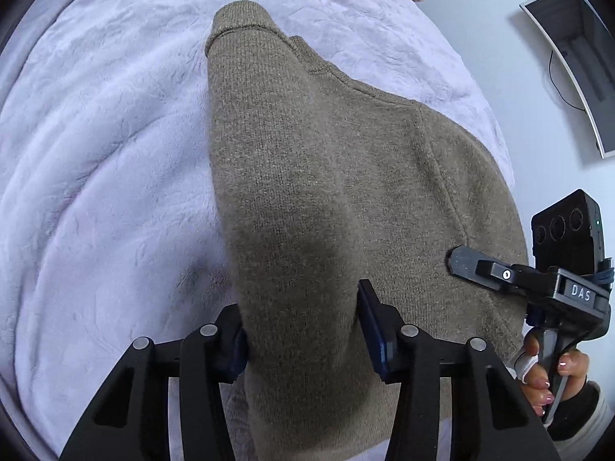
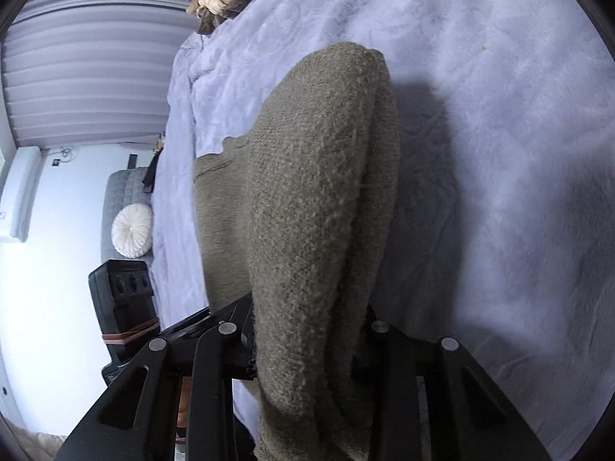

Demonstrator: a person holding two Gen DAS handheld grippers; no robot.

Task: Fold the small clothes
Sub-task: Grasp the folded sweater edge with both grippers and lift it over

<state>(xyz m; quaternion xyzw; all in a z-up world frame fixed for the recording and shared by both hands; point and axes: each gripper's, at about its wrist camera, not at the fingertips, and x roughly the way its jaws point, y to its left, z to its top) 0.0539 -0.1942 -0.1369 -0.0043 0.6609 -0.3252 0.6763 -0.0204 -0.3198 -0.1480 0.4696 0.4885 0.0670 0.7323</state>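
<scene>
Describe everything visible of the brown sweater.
The sweater is olive-brown, of a fuzzy knit that looks like wool, with a ribbed cuff at the end of a sleeve that is folded over its body and a seam by the shoulder. It lies on a lilac blanket. The left claw pinches a fold near one edge; the right claw grips a bunched, doubled fold. Both folds look raised off the blanket.
</scene>
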